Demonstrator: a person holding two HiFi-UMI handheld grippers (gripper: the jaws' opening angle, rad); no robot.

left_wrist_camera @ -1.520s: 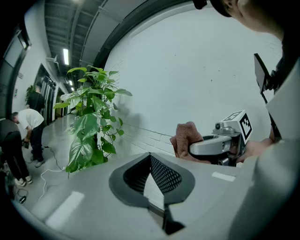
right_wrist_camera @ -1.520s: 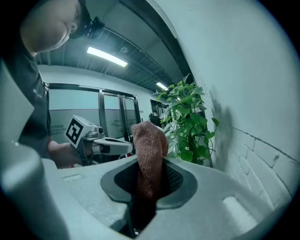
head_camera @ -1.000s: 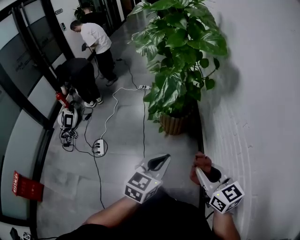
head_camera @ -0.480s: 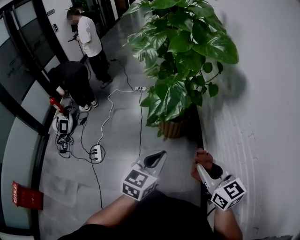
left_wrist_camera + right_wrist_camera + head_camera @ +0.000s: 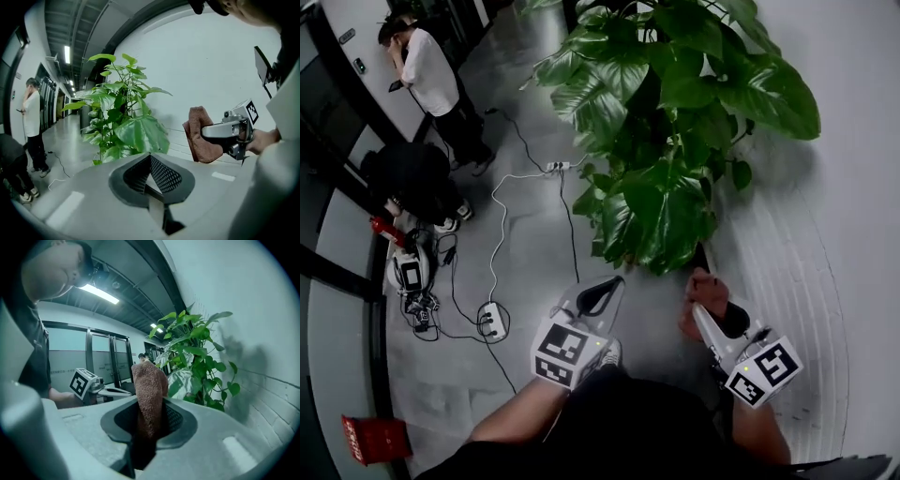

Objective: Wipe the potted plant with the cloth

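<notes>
Potted plant (image 5: 666, 178) stands against the white wall (image 5: 853, 141), its lower leaves just ahead of both grippers. Brown cloth (image 5: 149, 394) is clamped upright in the right gripper (image 5: 703, 317). The left gripper (image 5: 151, 172) has its jaws closed together, empty.

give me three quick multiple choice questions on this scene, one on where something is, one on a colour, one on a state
1. Where is the cloth? A) on the floor B) between the right gripper's jaws C) draped over a leaf
2. What colour is the cloth? A) blue B) white C) reddish-brown
3. How do the left gripper's jaws stand? A) together, empty B) closed on a leaf C) wide apart around a cable
1 B: the right gripper view shows it pinched there. 2 C: both gripper views show that colour. 3 A: the left gripper view shows them meeting, nothing between.
</notes>
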